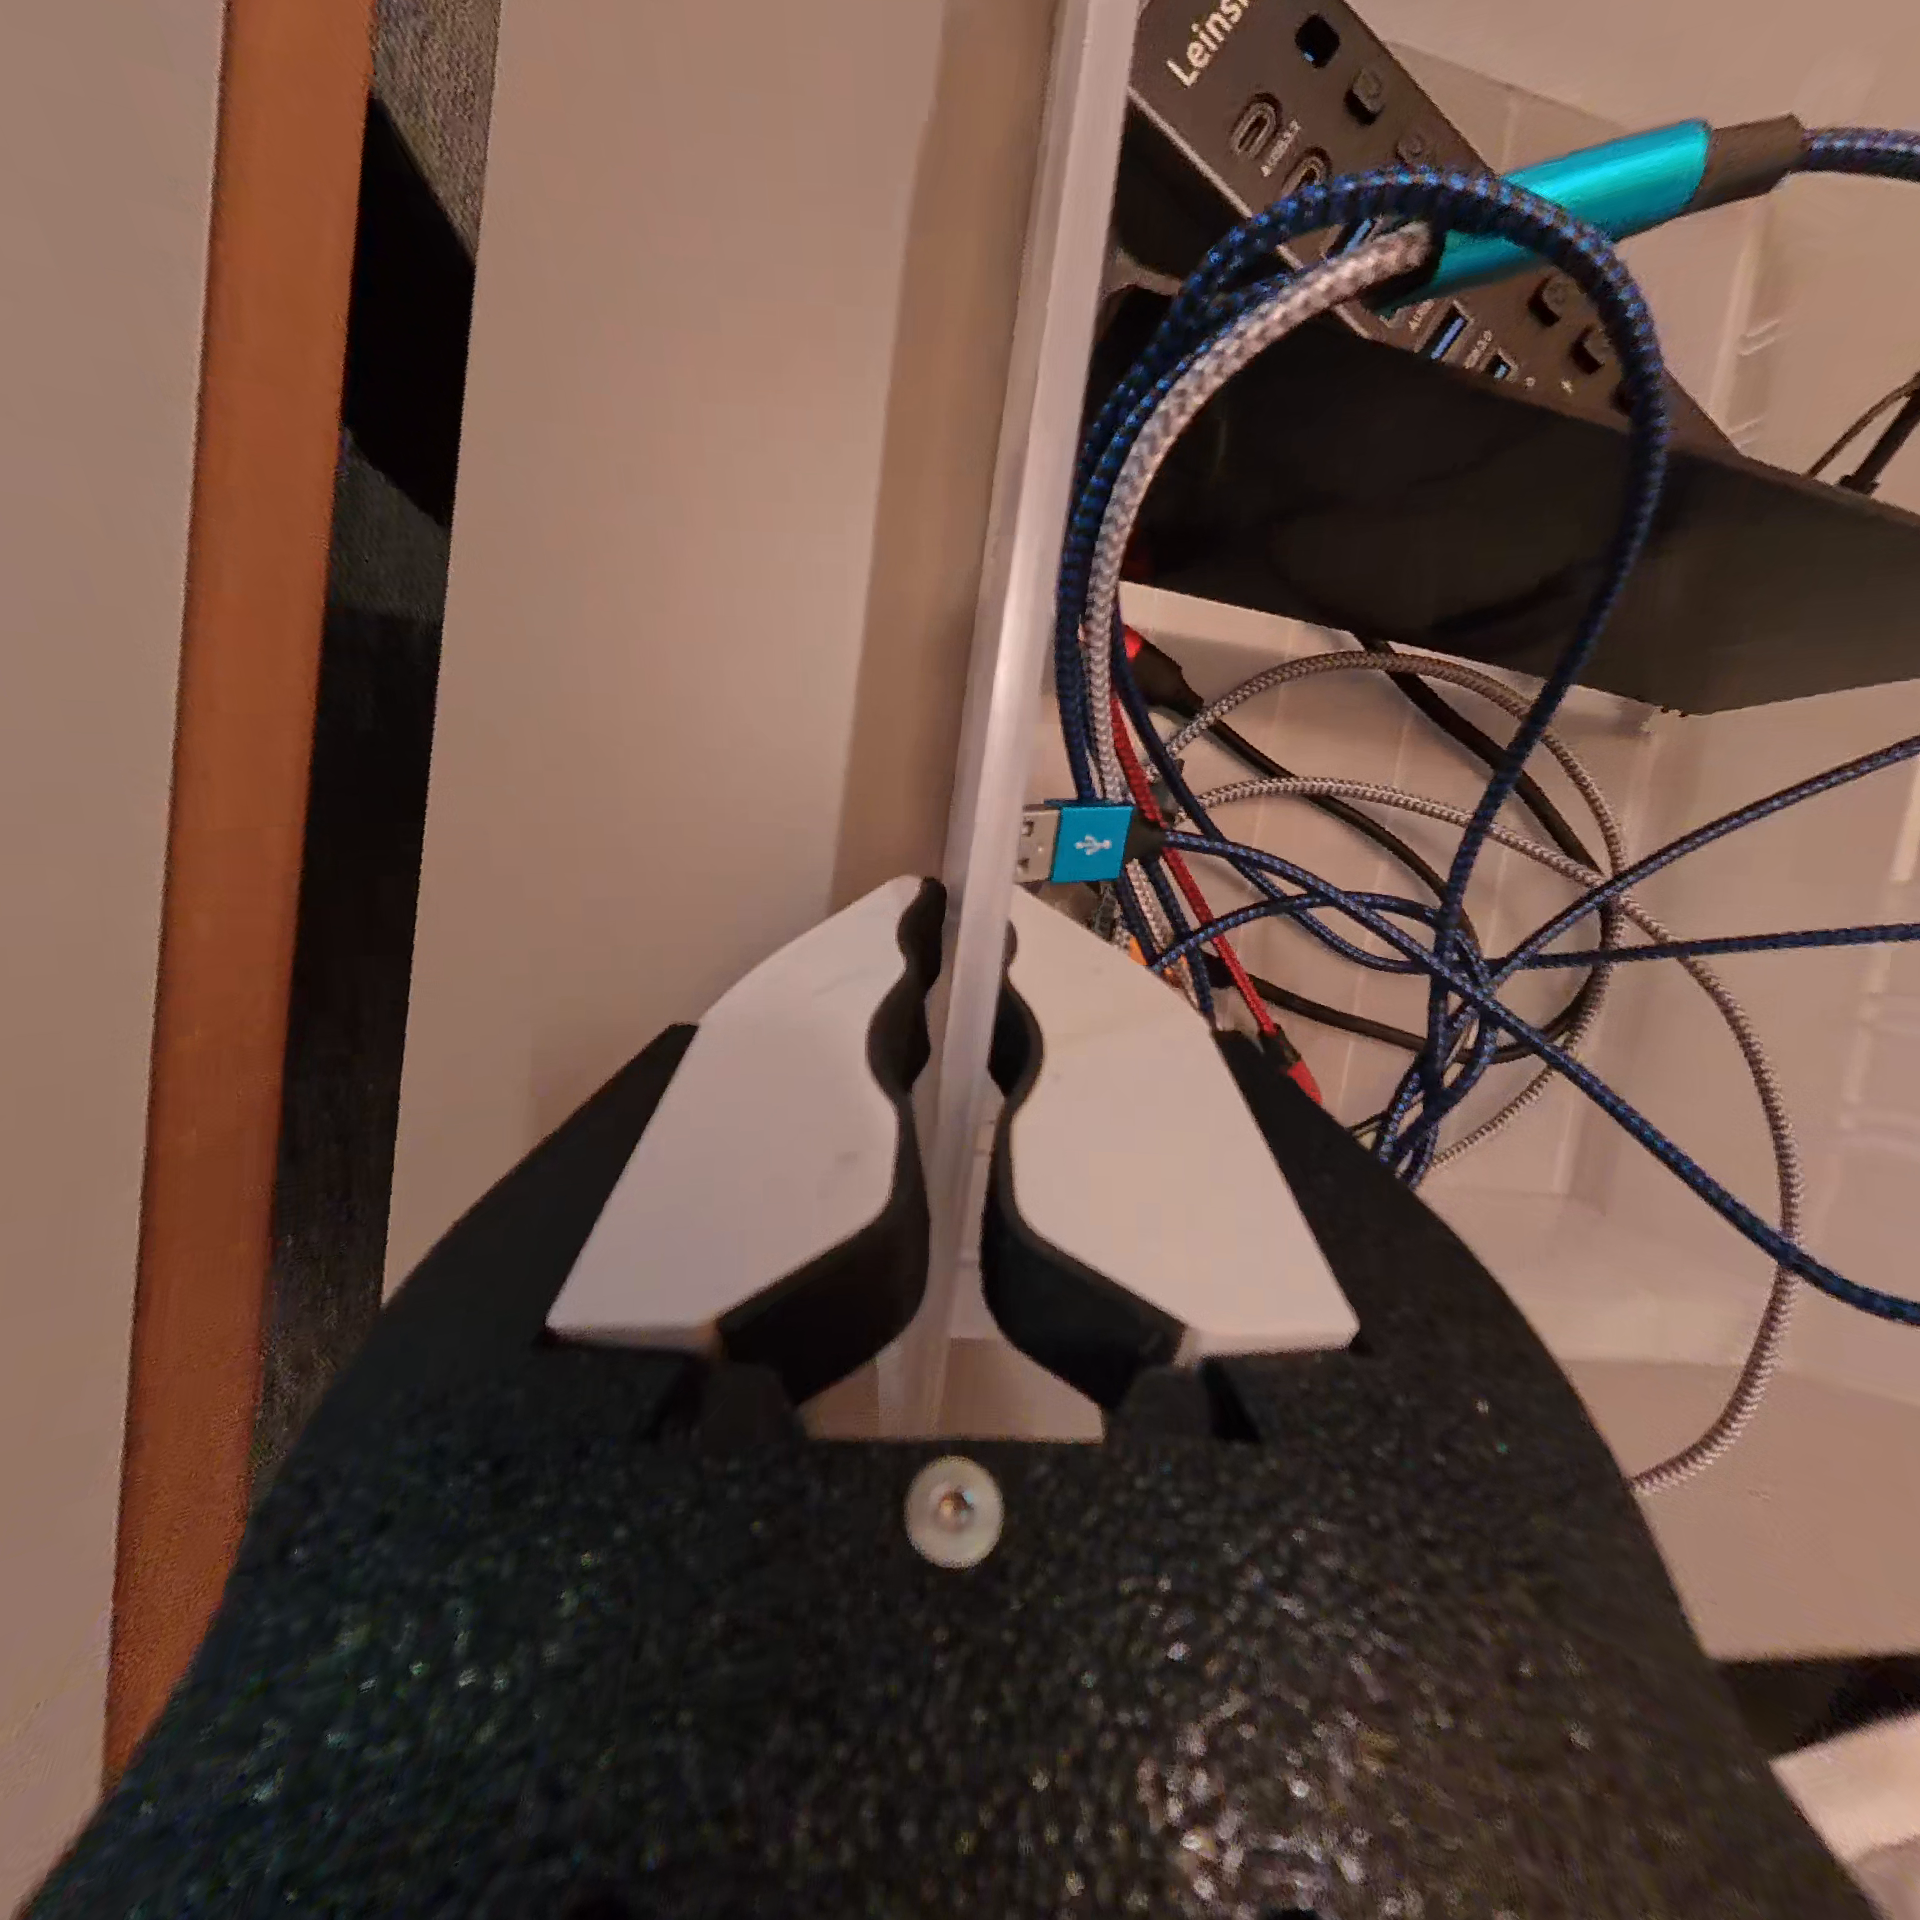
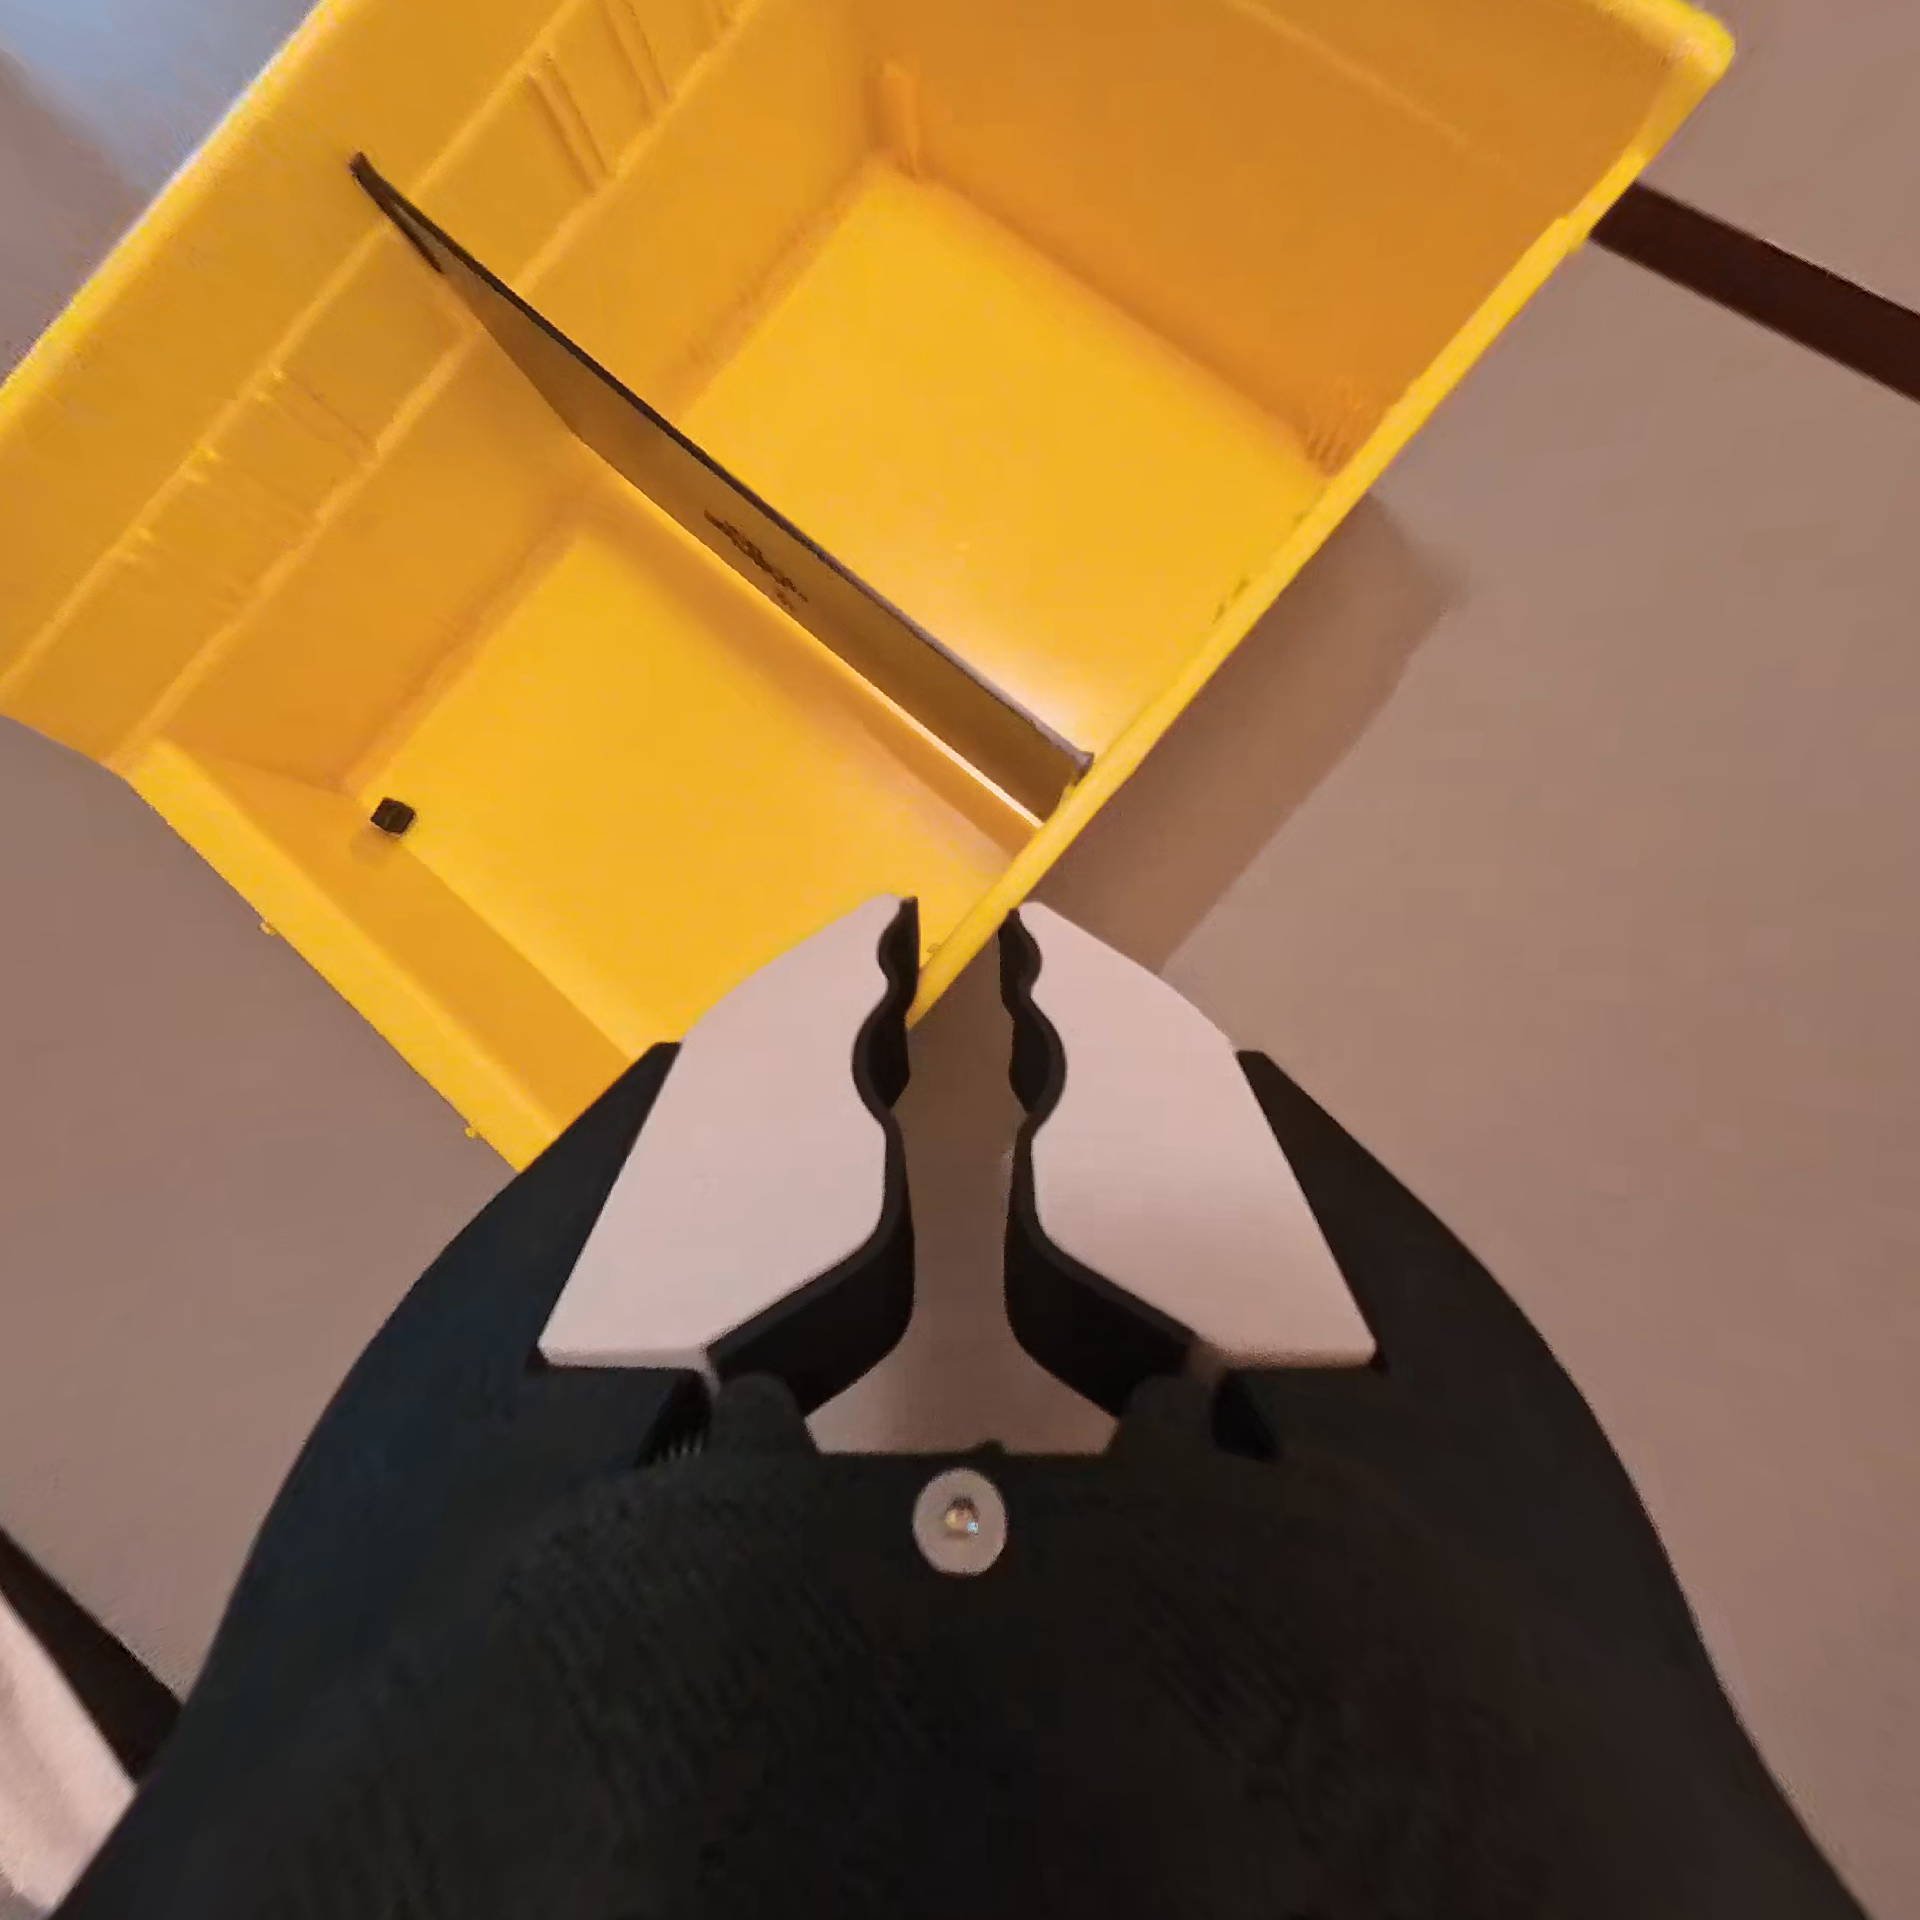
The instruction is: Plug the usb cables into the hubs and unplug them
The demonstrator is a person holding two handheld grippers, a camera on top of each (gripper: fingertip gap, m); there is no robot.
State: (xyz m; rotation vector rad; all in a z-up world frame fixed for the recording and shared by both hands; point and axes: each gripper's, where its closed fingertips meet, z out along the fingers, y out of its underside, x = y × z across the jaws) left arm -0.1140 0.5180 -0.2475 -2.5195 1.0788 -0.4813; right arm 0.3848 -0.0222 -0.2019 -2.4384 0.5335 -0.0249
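Left gripper (image 1: 971, 914) clamped on white bin wall (image 1: 1023, 582). Hub (image 1: 1455, 239) at 1 o'clock, teal plug (image 1: 1590, 182) inserted (loose plug (image 1: 1081, 844) just beyond fingertips). Right gripper (image 2: 961, 920) pinching yellow bin (image 2: 1174, 717) rim.

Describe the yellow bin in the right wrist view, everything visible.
The yellow bin looks like moulded plastic, open-topped, with ribbed inner walls. A thin dark divider splits it into two compartments; a small black piece lies in the nearer one, otherwise both look empty. The right gripper pinches its rim, one finger on each side of the wall.
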